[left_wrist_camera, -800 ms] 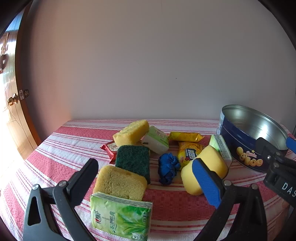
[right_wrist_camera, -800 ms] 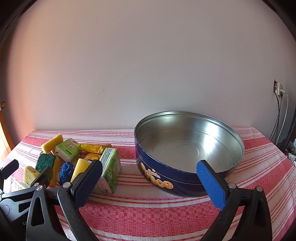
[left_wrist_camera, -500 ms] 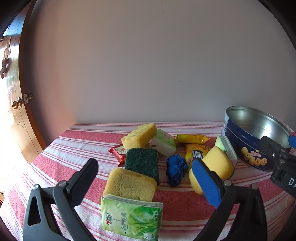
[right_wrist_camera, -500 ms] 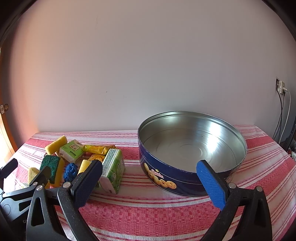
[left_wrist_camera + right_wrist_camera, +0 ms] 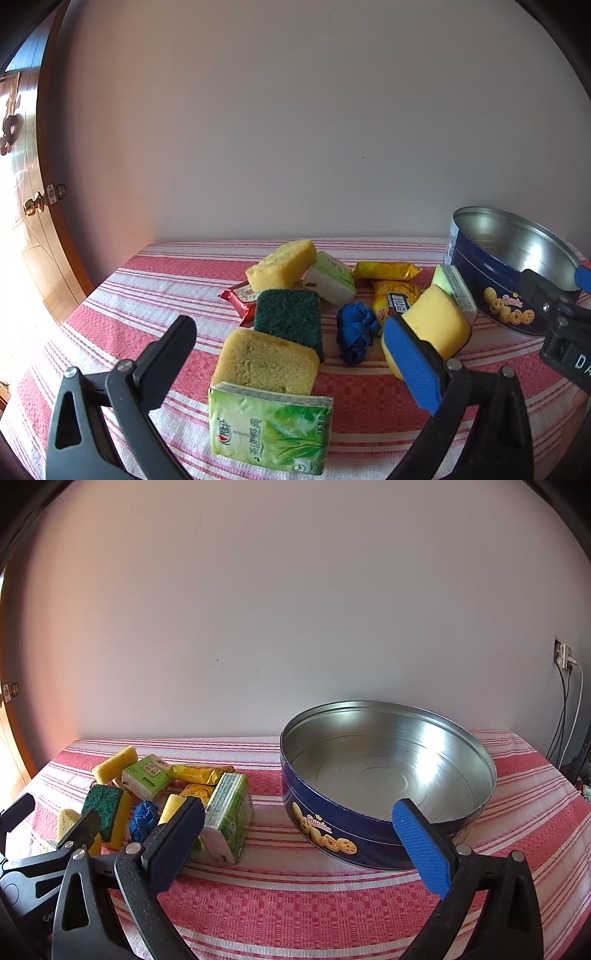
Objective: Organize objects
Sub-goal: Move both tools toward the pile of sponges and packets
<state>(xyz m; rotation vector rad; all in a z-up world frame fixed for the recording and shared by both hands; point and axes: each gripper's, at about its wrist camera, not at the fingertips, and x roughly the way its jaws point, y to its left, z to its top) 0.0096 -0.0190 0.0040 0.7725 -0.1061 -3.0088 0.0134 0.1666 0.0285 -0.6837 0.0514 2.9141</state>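
A heap of small items lies on the red striped tablecloth [image 5: 155,295]: yellow sponges [image 5: 264,362], a green scouring pad [image 5: 288,317], a green tissue pack [image 5: 269,430], a blue knotted cloth [image 5: 356,332], yellow snack packets [image 5: 395,299] and small green cartons [image 5: 330,277]. An empty blue cookie tin [image 5: 384,790] stands to their right. My left gripper [image 5: 291,365] is open and empty above the near sponge and tissue pack. My right gripper [image 5: 299,845] is open and empty in front of the tin.
A plain wall runs behind the table. A wooden door [image 5: 26,229] is at the left. A wall socket with cables [image 5: 565,686] is at the far right. A green carton [image 5: 229,819] stands next to the tin.
Both views have shifted slightly: the heap and the tin sit further right in each frame. Both grippers stay open and empty.
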